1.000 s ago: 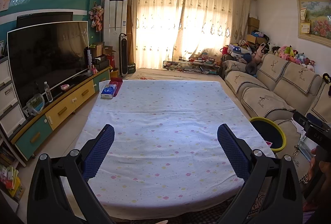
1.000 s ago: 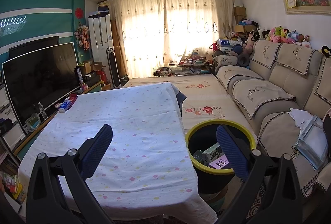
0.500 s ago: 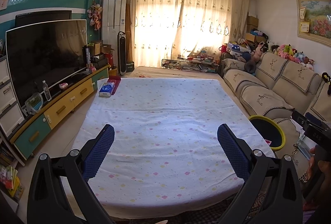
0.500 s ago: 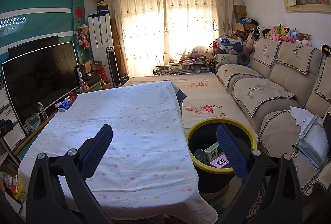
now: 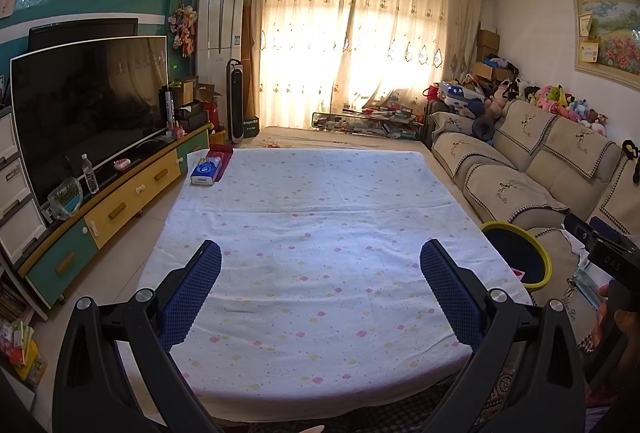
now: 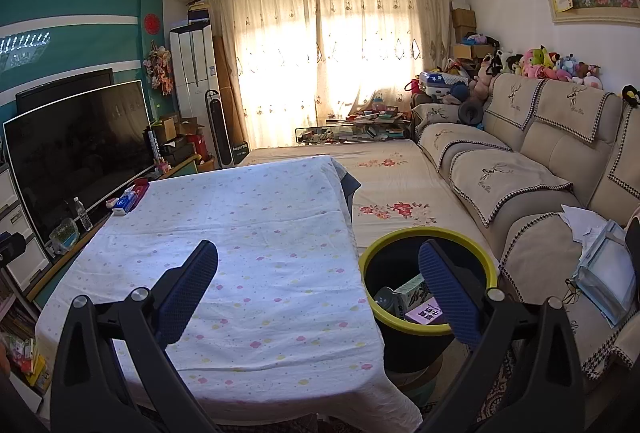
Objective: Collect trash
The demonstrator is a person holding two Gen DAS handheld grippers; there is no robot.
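Trash bin (image 6: pixel 428 265) w/ boxes under open right gripper (image 6: pixel 318 273)

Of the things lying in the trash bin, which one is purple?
The flat card with dark print, at the front of the bin. The box behind it is white and green.

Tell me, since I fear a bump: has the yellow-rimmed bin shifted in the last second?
No. The bin stays between the table edge and the sofa, as before.

Black plastic gripper arms, silver screws, blue textured pads (image 5: pixel 192 295) on jaws, white lettering, perhaps "DAS"
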